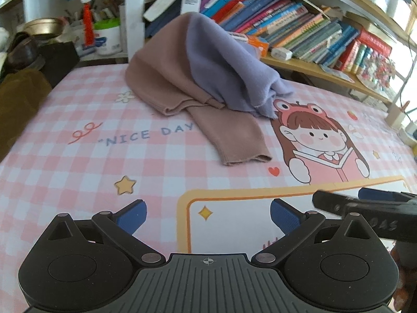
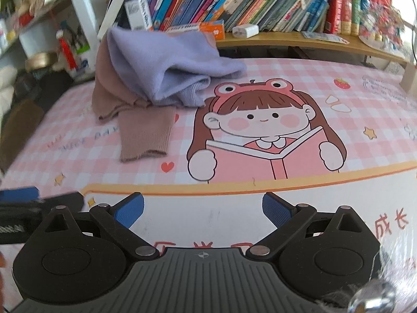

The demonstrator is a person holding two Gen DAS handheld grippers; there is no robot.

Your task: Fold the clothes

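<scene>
A crumpled garment, dusty pink [image 1: 166, 78] with a lavender part [image 1: 224, 70], lies heaped at the far side of the desk. One pink sleeve [image 1: 234, 135] stretches toward me. The heap also shows in the right wrist view [image 2: 146, 70], with the sleeve [image 2: 146, 133] below it. My left gripper [image 1: 208, 215] is open and empty, well short of the sleeve. My right gripper [image 2: 203, 210] is open and empty, near the desk's front. Each gripper shows at the edge of the other's view [image 1: 365, 206] [image 2: 31, 203].
A pink checked desk mat [image 1: 78, 161] with a cartoon girl [image 2: 263, 130] covers the desk. A shelf of books [image 1: 299, 26] runs along the back. Cups, a bowl [image 1: 44, 26] and dark objects crowd the back left. A small white box [image 2: 245, 30] sits on the shelf.
</scene>
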